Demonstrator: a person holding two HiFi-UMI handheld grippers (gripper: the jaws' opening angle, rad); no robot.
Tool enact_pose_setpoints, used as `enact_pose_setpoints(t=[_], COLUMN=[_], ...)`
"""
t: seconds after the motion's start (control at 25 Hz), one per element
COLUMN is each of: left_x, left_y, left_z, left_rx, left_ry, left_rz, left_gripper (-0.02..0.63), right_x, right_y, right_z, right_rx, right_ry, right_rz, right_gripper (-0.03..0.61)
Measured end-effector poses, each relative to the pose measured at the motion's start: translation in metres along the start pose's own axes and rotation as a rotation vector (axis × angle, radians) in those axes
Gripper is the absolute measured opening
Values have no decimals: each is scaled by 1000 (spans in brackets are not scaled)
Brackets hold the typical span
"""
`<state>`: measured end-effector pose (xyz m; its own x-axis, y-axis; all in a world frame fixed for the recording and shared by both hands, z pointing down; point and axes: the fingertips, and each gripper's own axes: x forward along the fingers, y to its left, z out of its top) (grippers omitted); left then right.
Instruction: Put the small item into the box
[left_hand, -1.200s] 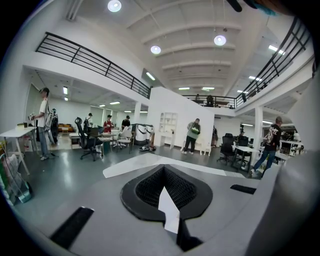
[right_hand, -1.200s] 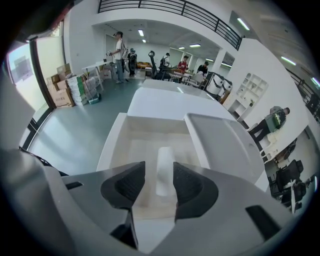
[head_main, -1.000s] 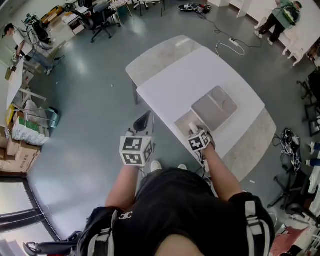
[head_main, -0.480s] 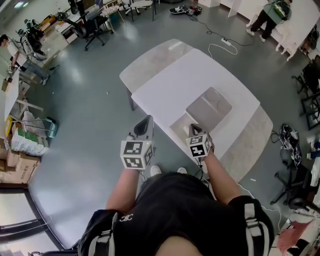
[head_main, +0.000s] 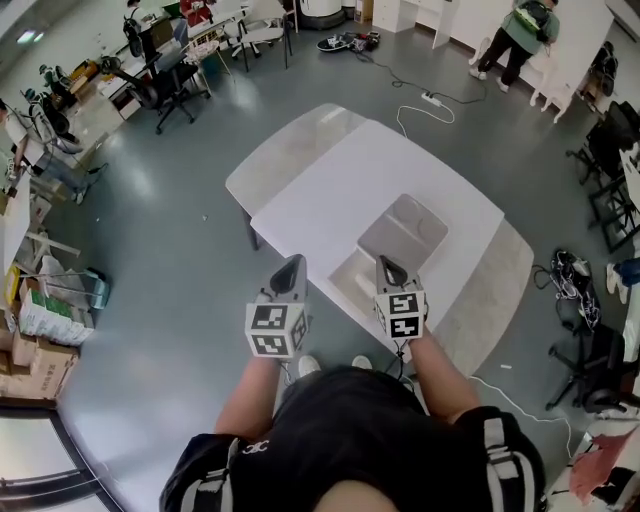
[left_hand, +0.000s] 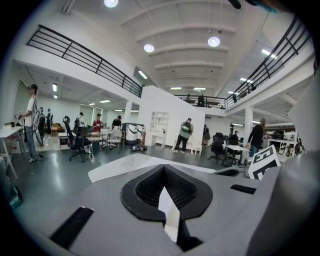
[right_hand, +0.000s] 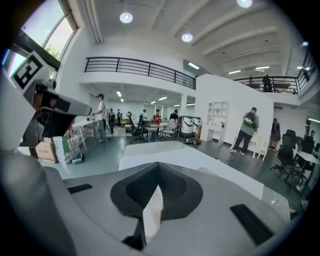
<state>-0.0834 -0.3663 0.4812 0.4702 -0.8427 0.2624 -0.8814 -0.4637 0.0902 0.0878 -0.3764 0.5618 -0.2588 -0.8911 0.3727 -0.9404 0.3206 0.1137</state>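
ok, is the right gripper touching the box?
Apart. In the right gripper view the right gripper is shut on nothing, out in the air over the table; the box is nowhere at its jaws.

Head cam: mounted high, faces steeply down on white table (head_main: 400, 170), left gripper (head_main: 292, 265) and right gripper (head_main: 386, 268). Gripper cams: one per gripper, facing approx. level along own jaws, which sit v. near at frame btm. All 3 views share table top and person in green top (head_main: 525, 25).
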Motion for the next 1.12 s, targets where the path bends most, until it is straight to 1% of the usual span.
enact_pose_setpoints(t=[0.2, 0.32, 0.48, 0.56, 0.64, 0.72, 0.96, 1.12], left_x=[7, 10, 13, 15, 17, 19, 16, 13], left_y=[-8, -15, -23, -25, -27, -28, -31, -32], left_z=[2, 3, 6, 9, 13, 17, 18, 18], left_rx=[7, 13, 26, 32, 35, 39, 46, 48], left_ry=[2, 0, -7, -16, -23, -29, -38, -39], left_rz=[-31, -46, -60, -65, -68, -72, -76, -80], left_gripper=[12, 12, 12, 12, 12, 12, 12, 12], right_x=[-25, -47, -77, -90, -98, -99, -102, -99], right_y=[-12, -20, -33, -40, -46, -49, -48, -45], right_z=[45, 72, 106, 118, 125, 124, 117, 112], right_rx=[57, 60, 61, 63, 74, 90, 91, 87], right_ry=[-137, -214, -347, -415, -455, -456, -424, -394], right_rz=[-29, -51, -114, -145, -157, -155, -169, -157], right_gripper=[12, 12, 12, 12, 12, 12, 12, 12])
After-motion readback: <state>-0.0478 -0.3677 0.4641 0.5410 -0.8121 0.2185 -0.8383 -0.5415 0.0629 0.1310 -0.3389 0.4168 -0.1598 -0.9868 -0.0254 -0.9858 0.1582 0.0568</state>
